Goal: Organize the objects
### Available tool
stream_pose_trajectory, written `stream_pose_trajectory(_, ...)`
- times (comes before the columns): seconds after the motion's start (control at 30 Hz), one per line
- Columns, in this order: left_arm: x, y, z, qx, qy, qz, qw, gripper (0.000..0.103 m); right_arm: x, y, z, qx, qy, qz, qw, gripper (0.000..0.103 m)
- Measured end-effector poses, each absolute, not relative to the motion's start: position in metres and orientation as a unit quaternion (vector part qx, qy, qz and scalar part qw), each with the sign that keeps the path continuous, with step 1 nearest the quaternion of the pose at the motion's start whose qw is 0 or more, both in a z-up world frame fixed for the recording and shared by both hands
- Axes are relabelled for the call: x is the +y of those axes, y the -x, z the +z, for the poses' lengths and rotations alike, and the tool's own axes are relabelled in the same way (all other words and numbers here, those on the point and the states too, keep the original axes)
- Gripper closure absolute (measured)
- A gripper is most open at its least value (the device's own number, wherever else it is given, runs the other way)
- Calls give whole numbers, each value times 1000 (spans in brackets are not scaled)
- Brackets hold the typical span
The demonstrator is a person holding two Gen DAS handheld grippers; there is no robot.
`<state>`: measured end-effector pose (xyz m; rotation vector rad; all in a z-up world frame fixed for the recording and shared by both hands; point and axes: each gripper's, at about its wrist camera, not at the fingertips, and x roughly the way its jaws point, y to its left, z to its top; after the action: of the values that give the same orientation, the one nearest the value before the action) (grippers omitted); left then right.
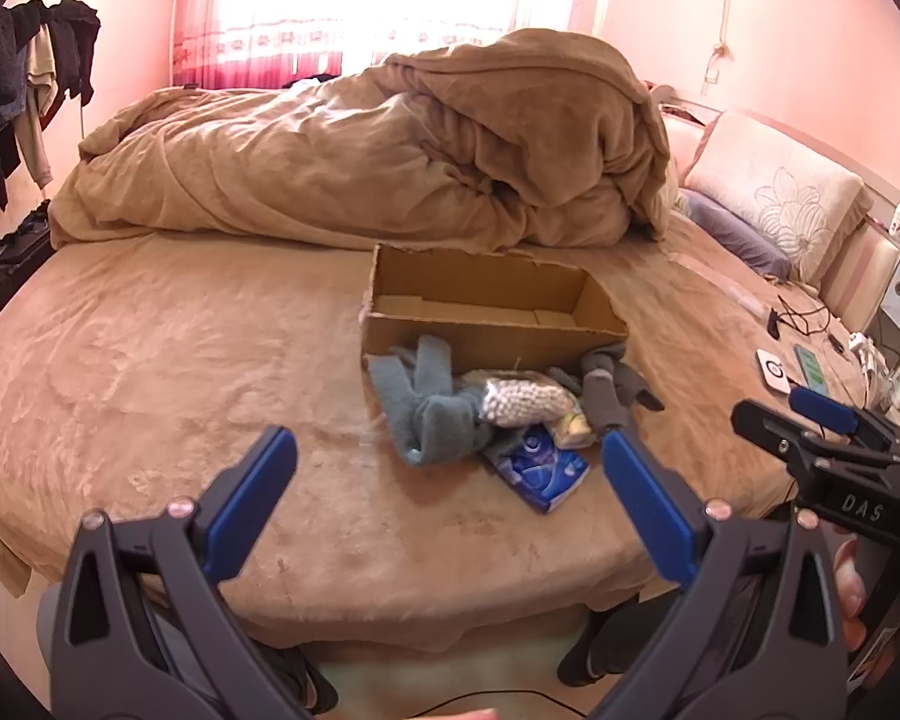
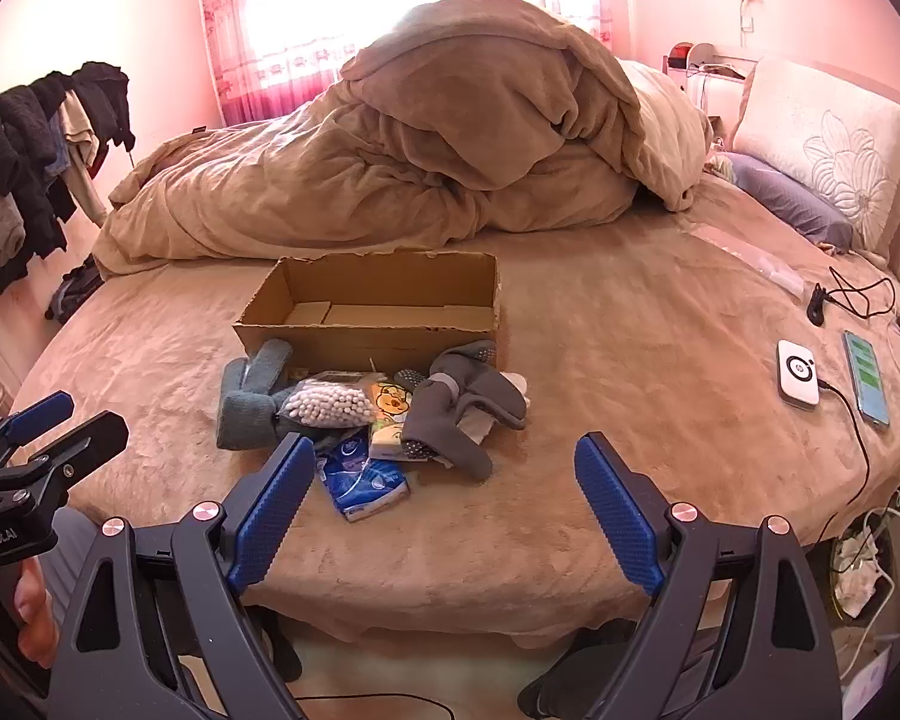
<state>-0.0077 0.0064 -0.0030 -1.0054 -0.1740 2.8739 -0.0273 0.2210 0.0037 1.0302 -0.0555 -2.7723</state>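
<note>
An open cardboard box [image 1: 492, 306] [image 2: 384, 306] lies on the bed. In front of it is a small pile: blue-grey socks [image 1: 432, 402] [image 2: 249, 402], a bag of cotton swabs [image 1: 525, 399] [image 2: 330, 405], a yellow tissue pack [image 2: 390, 420], a blue tissue pack [image 1: 540, 468] [image 2: 363, 483] and dark grey socks [image 1: 609, 387] [image 2: 462, 411]. My left gripper [image 1: 450, 444] is open and empty, short of the pile. My right gripper [image 2: 444, 450] is open and empty, just short of the pile; it also shows in the left wrist view [image 1: 810, 414].
A heaped tan duvet [image 2: 450, 138] lies behind the box. Pillows [image 2: 828, 144] are at the right. A white device [image 2: 797, 381], a phone [image 2: 867, 378] and cables lie at the bed's right edge. Clothes [image 2: 36, 138] hang at the left wall.
</note>
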Motion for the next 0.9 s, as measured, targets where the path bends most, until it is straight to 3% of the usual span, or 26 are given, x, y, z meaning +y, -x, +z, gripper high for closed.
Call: stream_pose_trajectory(0.9, 12, 14, -5, -56, 333, 940, 47, 1, 227, 33, -3, -24, -351, -932, 88, 12)
